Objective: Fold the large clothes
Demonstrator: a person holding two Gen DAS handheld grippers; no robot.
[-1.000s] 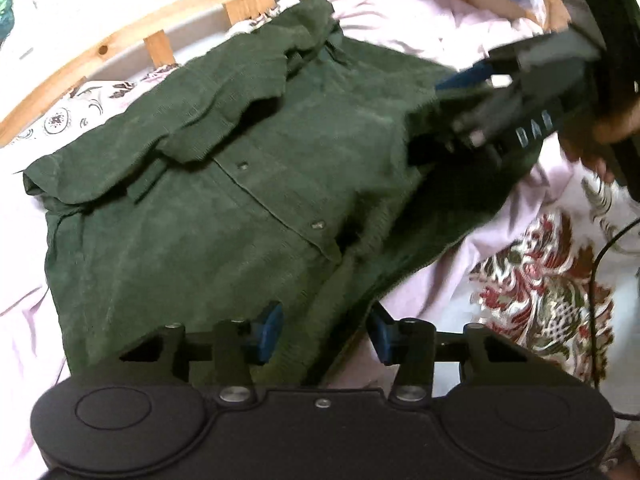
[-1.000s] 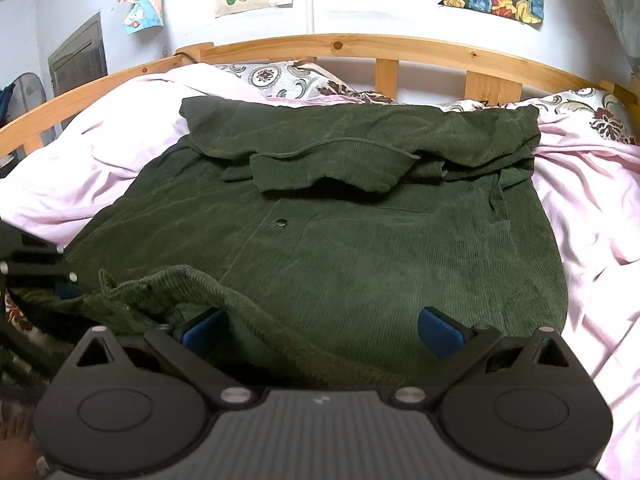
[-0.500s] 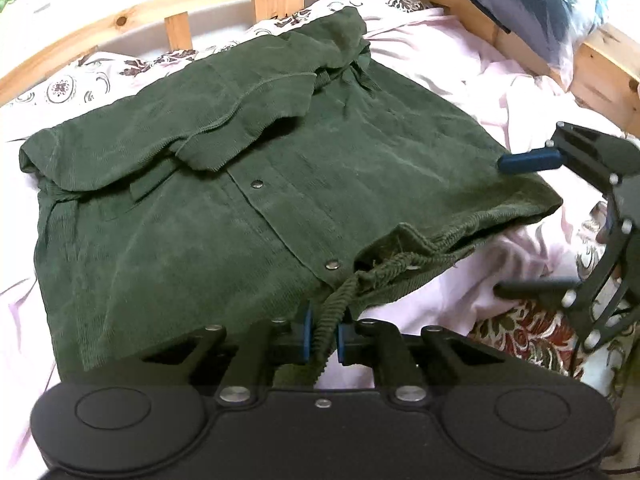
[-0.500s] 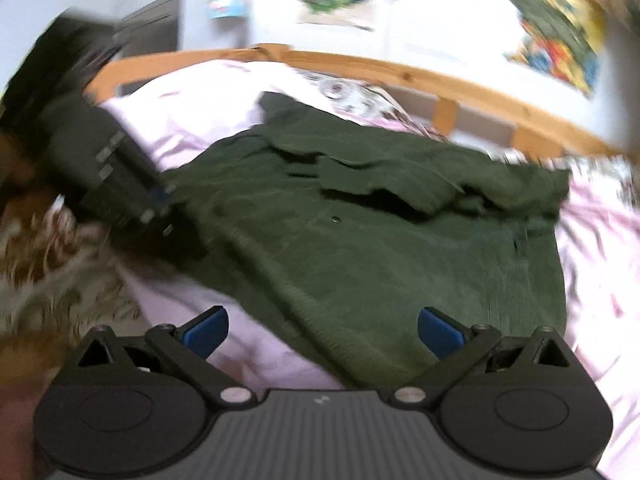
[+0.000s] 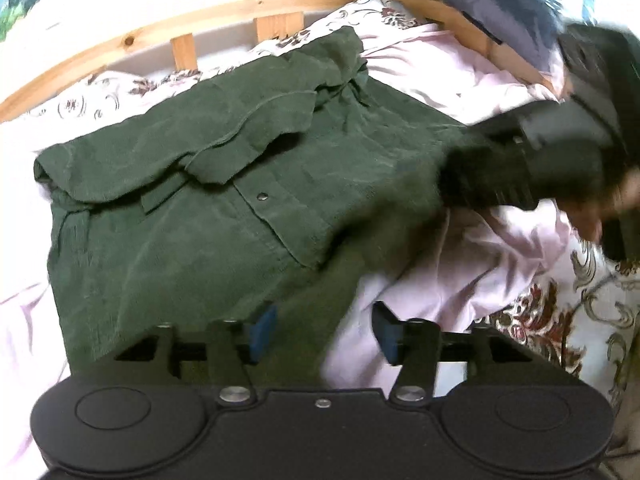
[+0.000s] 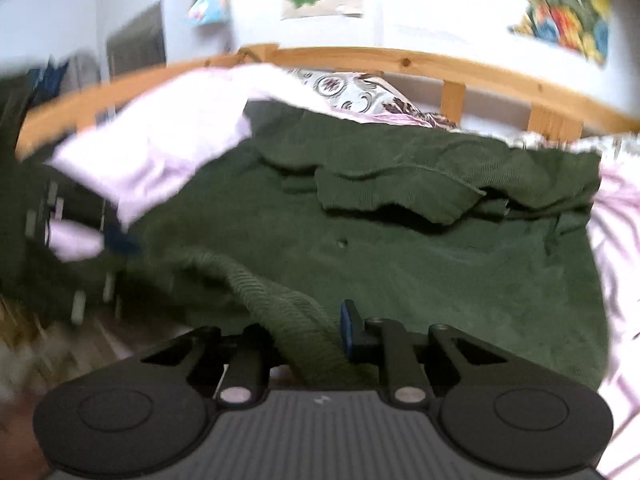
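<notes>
While our right gripper (image 6: 310, 340) has just been closing, its blue pads now pinch a thick ribbed fold of the dark green corduroy shirt (image 6: 400, 248) at the near hem, presumably so we can lift that edge for the fold. Our left gripper (image 5: 322, 330) has just been opening; its jaws stand apart with hem cloth lying between them but nothing gripped, which suggests we have let go to hand the hem across. Beyond them the shirt lies spread front-up on the rumpled pale pink sheet (image 5: 460, 76), sleeves already turned in across the chest. Farther off, the curved pale wooden bed rail (image 6: 400, 60) backs a floral patterned pillow (image 6: 352, 92).
</notes>
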